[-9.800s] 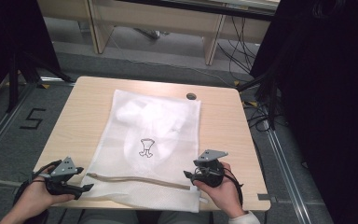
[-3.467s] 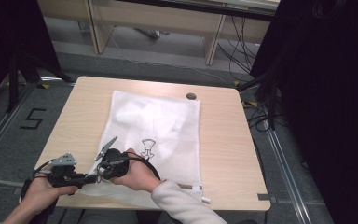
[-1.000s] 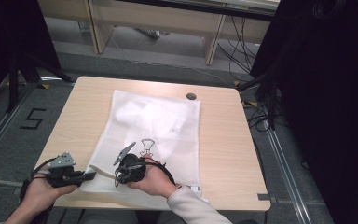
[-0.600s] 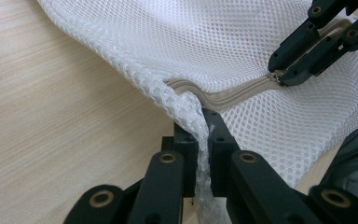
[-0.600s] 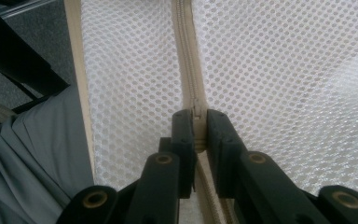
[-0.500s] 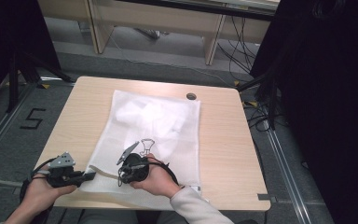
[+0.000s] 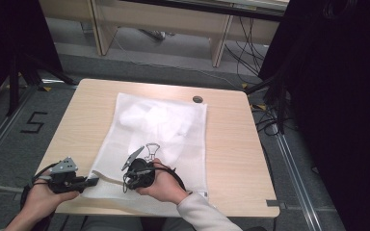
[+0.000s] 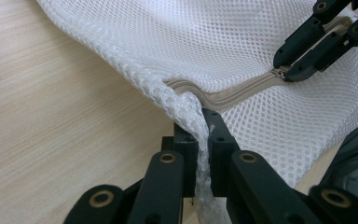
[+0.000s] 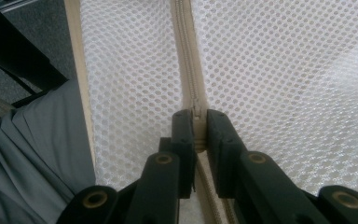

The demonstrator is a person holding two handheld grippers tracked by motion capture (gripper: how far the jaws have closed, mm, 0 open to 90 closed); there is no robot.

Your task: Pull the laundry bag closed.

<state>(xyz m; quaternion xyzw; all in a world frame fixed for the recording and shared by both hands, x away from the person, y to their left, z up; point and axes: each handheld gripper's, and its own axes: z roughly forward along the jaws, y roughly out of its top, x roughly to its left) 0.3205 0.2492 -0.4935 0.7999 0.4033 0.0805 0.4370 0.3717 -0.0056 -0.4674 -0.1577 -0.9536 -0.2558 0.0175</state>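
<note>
Right gripper view: my right tongs (image 9: 195, 128) clamp the zipper pull (image 9: 196, 122), zipper (image 9: 186, 56) running straight ahead; left tongs (image 8: 204, 135) pinch the mesh bag (image 8: 223, 42) corner.

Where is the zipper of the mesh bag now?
In the high view the zipper runs along the mesh bag's near edge, between the left gripper and the right gripper, which pinches it.

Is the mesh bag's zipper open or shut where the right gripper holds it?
Shut ahead of the right gripper: the zipper teeth run meshed. Behind the jaws, cannot tell.
</note>
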